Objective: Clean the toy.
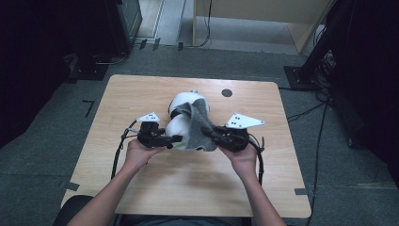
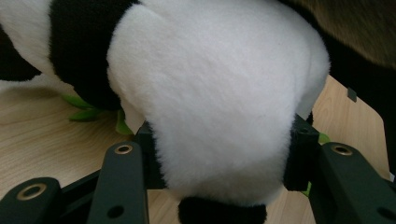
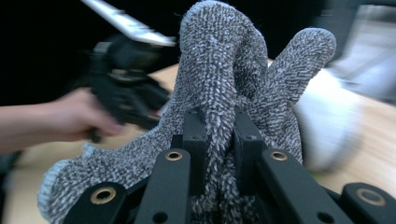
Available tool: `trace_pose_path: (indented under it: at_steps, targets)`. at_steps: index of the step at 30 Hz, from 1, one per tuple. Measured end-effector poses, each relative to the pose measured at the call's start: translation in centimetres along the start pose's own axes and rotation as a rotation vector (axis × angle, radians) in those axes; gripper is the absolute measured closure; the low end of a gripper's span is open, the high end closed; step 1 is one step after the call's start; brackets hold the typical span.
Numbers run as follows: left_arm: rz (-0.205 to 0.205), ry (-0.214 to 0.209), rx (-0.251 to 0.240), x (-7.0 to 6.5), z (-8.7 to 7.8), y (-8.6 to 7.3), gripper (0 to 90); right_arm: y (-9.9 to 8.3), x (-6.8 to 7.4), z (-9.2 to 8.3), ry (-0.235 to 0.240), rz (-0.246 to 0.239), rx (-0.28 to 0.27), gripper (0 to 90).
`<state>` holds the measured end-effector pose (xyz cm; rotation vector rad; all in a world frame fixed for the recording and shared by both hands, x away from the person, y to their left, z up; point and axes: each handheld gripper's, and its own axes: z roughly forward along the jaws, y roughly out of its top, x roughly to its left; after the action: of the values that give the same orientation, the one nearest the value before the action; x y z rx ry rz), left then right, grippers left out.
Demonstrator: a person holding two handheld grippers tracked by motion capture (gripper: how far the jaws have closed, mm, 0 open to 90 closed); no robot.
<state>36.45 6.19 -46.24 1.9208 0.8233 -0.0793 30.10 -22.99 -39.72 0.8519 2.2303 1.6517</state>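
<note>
Toy panda (image 1: 181,123): a black-and-white plush lying near the middle of the desk (image 1: 141,94), its white rear end toward the person, head end farther away.
Knitted cloth (image 1: 200,123): a grey, flecked knit piece draped over the panda's right side and hanging down to the desk edge of the toy; in the right gripper view it stands up in two rounded folds (image 3: 224,70).
Left gripper (image 1: 173,139): held in the person's left hand (image 1: 136,153), pointing in at the panda from the left; its jaws sit partway apart, pinching the white plush rear between them, seen close in the left gripper view (image 2: 219,154).
Right gripper (image 1: 209,133): held in the right hand (image 1: 242,157), pointing in from the right; its jaws are pressed close together, pinching a bunch of the grey knit (image 3: 219,140).
Green bits (image 2: 86,107): small green leaf-like pieces under the panda, lying on the wood.
Black round mark (image 1: 227,92): on the desk beyond the panda, apart from it.
Cables (image 1: 117,155): one trails from each gripper down past the forearms.
Blur: the right gripper view is smeared at its edges, so the far hand there is unclear.
</note>
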Motion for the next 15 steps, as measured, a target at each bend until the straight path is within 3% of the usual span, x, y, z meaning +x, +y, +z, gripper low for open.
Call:
trace_pose_path:
  at_steps: [4,7,9,15]
  targets:
    - [-0.015,-0.013,-0.020,-0.1,-0.2,0.1,48.4,-0.8,1.1,2.4,0.060,-0.006,0.066,80.1]
    - [0.001,0.002,-0.032,-0.3,-0.4,0.1,49.0,-1.7,1.4,3.7,0.100,0.006,0.110,80.2]
    - [-0.016,-0.005,-0.036,-0.2,-0.6,0.2,49.2,-2.1,1.7,4.3,0.124,0.002,0.140,80.2]
    - [-0.035,0.004,-0.029,0.2,-0.8,0.2,49.4,-3.5,1.6,5.7,0.145,0.006,0.226,80.2]
